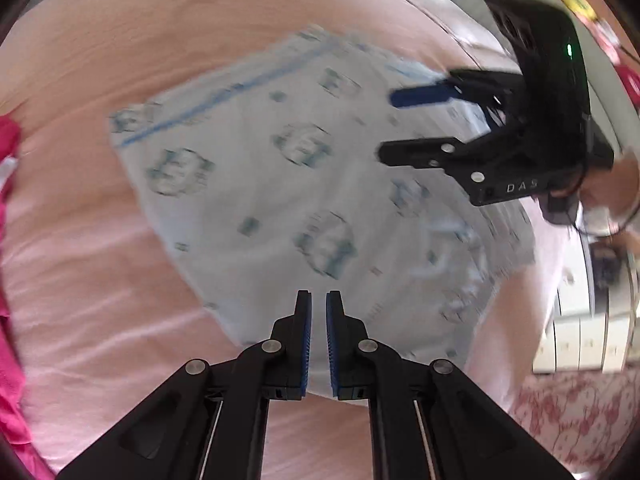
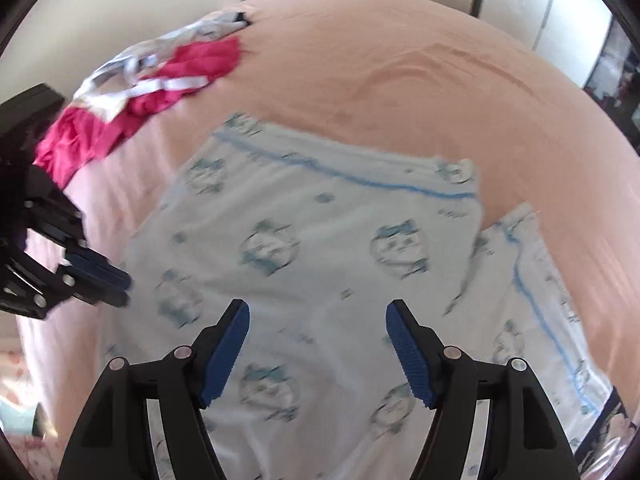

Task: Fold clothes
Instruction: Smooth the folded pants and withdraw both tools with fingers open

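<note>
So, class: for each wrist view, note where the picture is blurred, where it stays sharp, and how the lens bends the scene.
Left wrist view: the printed garment is smeared by motion blur, the left tool stays crisp, and the pink bedsheet bulges under fisheye distortion. Right wrist view: the print is softly blurred, the right tool is sharp, and daylight is even, without glare.

The right hand-held gripper [image 2: 318, 320] hangs open over the owl-print garment [image 2: 320, 240].
</note>
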Available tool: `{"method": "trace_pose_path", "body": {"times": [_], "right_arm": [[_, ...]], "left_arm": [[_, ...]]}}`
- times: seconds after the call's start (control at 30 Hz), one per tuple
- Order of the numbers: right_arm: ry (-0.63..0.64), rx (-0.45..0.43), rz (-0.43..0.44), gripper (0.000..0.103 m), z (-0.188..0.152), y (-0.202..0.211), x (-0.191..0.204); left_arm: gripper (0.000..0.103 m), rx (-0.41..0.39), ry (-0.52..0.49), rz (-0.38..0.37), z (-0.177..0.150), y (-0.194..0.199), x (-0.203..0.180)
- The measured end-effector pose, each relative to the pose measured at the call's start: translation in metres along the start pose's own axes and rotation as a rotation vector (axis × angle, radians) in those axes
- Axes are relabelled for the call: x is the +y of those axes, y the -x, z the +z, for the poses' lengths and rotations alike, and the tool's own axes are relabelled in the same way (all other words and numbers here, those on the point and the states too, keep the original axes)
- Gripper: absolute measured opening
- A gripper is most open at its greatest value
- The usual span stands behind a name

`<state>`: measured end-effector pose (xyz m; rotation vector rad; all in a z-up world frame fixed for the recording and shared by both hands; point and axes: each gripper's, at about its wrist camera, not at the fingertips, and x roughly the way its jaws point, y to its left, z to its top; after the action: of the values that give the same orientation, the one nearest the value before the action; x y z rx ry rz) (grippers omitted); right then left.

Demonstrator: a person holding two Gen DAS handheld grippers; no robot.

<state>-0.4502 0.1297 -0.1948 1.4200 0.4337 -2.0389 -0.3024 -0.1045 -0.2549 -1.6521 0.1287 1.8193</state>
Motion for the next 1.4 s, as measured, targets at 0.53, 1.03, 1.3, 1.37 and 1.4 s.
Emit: {"method": "trace_pose_path", "body": {"times": [0.53, 1.03, 1.3, 1.37, 1.4], "right_arm": [[-0.128, 0.154, -0.207, 0.072, -0.151, 0.036, 0.039], [-0.311, 0.106, -0.193, 0.084, -0.178, 0.058, 0.03], [-0.293, 0.213, -0.075, 0.088, -0.245, 0.083, 0.051], [-0.373, 0.17, -0.089, 0.088, -0.246, 0.093, 0.046], [-0.431, 0.151, -0.092, 0.088, -0.246, 0.095, 0.041]], "left_arm": [[0.007, 0.088, -0.139, 0.104, -0.016, -0.036, -0.094], [0.008, 0.092, -0.093, 0.076, 0.021, -0.056, -0.13], [0.007, 0.135, 0.063, 0.091, -0.005, -0.031, -0.127], [0.007, 0.103, 0.024, 0.063, 0.017, -0.035, -0.143], [0.007, 0.086, 0.004, 0.049, 0.028, -0.037, -0.151]]}}
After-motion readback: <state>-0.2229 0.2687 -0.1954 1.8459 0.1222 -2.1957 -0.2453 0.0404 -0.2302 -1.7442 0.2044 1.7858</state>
